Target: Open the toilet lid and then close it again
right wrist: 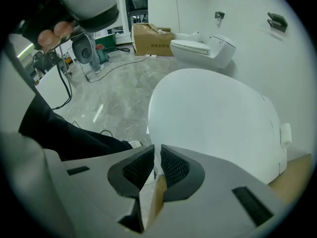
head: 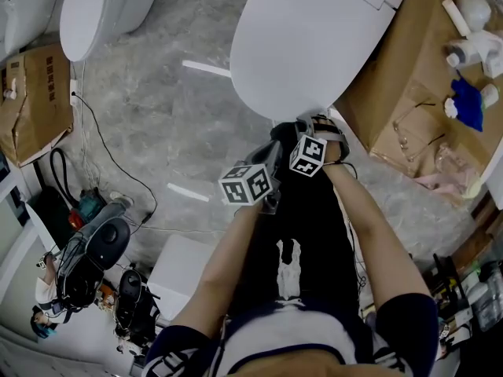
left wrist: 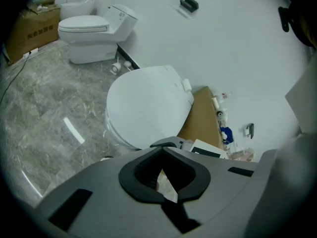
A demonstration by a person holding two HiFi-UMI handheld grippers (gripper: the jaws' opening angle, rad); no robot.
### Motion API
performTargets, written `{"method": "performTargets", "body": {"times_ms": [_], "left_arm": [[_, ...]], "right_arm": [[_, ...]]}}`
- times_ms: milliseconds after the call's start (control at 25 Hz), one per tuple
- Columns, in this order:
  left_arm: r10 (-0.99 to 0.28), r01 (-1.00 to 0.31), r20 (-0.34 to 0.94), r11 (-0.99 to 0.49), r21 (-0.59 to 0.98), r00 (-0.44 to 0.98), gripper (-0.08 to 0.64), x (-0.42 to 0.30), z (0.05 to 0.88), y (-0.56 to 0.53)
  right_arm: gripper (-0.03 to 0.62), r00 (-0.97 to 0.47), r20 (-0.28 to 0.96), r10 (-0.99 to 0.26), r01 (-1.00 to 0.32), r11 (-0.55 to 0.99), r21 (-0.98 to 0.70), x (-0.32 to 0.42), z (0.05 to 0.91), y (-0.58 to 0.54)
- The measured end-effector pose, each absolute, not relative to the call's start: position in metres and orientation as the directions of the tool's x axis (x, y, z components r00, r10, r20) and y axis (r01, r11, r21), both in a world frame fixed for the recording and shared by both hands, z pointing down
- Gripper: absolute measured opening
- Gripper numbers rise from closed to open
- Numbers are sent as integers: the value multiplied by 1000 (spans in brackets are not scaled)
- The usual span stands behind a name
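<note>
The white toilet lid (head: pixel 314 38) lies down flat over the bowl, and I see its top in the left gripper view (left wrist: pixel 148 103) and the right gripper view (right wrist: pixel 218 108). My right gripper (right wrist: pixel 157 155) points steeply down at the lid's front rim (right wrist: pixel 154 148). A narrow gap is left between its ribbed pads, and the white rim runs into that gap. In the head view the right gripper (head: pixel 302 124) sits on that front edge. My left gripper (left wrist: pixel 162 152) is shut and empty. It hangs just in front of the lid, beside the right one (head: pixel 275 151).
A second toilet (head: pixel 94 10) stands at the far left, next to a cardboard box (head: pixel 35 100). Flat cardboard (head: pixel 409 93) with bottles and a blue cloth lies right of the bowl. A grey machine (head: pixel 94 250), a cable (head: pixel 102 148) and a white box (head: pixel 185 273) are on the marble floor.
</note>
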State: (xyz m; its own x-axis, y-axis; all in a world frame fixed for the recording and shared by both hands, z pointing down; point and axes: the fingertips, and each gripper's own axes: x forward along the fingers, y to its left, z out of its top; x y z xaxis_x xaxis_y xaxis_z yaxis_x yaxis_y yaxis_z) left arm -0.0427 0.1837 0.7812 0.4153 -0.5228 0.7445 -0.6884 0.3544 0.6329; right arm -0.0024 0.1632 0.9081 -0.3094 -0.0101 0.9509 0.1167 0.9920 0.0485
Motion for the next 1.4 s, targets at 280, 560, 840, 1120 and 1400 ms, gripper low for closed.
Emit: {"method": "performTargets", "body": {"times_ms": [280,560,840,1120,1400], "left_arm": [[-530,-682,738,354,640,417,6,-46,778,182],[-518,-706,745,329,627,420,6,-47,778,185],[-542,-774,741,237,588,397,6,-56,753,161],[-660,-793,637,101,600,398,6,-66,664,120],[-722,-781,524,-36,624,452,6,-55,575,103]], "right_arm": [[35,-293,956,14,47,999,0,-5,922,162],[35,-317,948,33,-49,998,-51,-5,921,156],[35,-598,801,-34,-460,832,-309,-35,829,116],[12,-755,598,-270,-595,667,-450,-29,690,81],[9,-779,553,-296,-562,720,-407,-25,585,84]]}}
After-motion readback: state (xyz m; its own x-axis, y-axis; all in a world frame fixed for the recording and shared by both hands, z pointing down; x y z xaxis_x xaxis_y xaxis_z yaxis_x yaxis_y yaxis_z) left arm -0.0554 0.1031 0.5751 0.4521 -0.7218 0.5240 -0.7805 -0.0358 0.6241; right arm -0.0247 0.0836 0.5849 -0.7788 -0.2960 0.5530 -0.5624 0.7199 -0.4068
